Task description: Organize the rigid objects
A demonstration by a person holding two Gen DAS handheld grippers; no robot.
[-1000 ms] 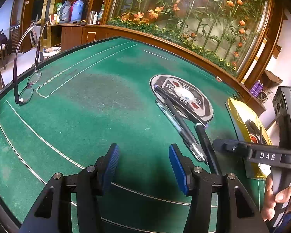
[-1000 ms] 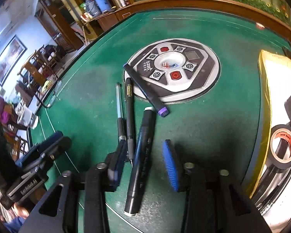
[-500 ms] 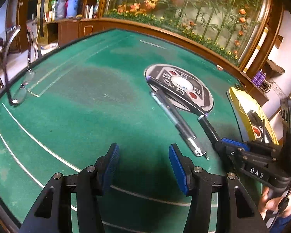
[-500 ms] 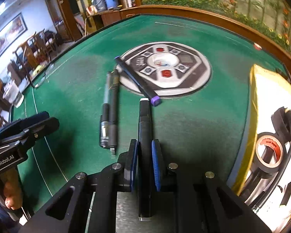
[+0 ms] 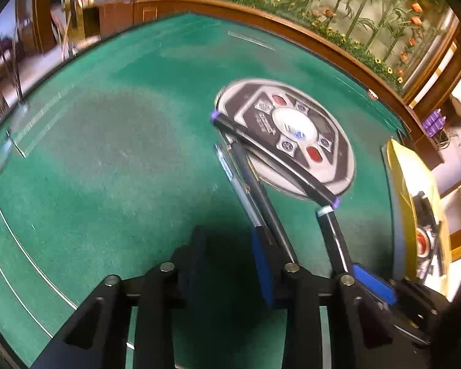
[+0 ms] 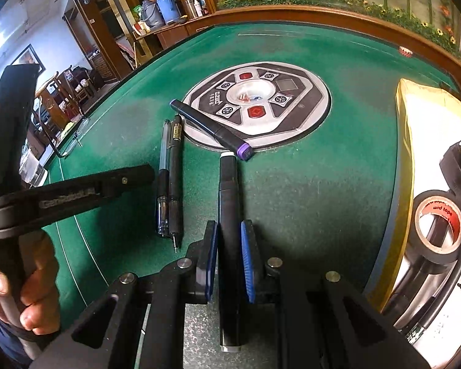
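Note:
My right gripper (image 6: 229,226) is shut on a black marker (image 6: 228,190) with a white end, which lies along the green felt table (image 6: 307,190). A second black marker with purple caps (image 6: 212,126) rests across the edge of the round control panel (image 6: 307,117). A clear pen (image 6: 163,184) and a black pen (image 6: 175,178) lie side by side to the left. My left gripper (image 5: 227,236) is low over the felt, its jaws closing with nothing between them. The two pens (image 5: 255,196) run just beside its right finger.
A yellow-rimmed box (image 6: 404,153) stands at the right and holds a roll of black tape (image 6: 438,224) and dark cables. Glasses (image 6: 73,141) lie near the table's left edge. A hand (image 6: 30,292) holds the left gripper. A wooden rail borders the table.
My right gripper has closed on the white-ended marker. My left gripper has moved right, up to the two pens, and its jaws have narrowed.

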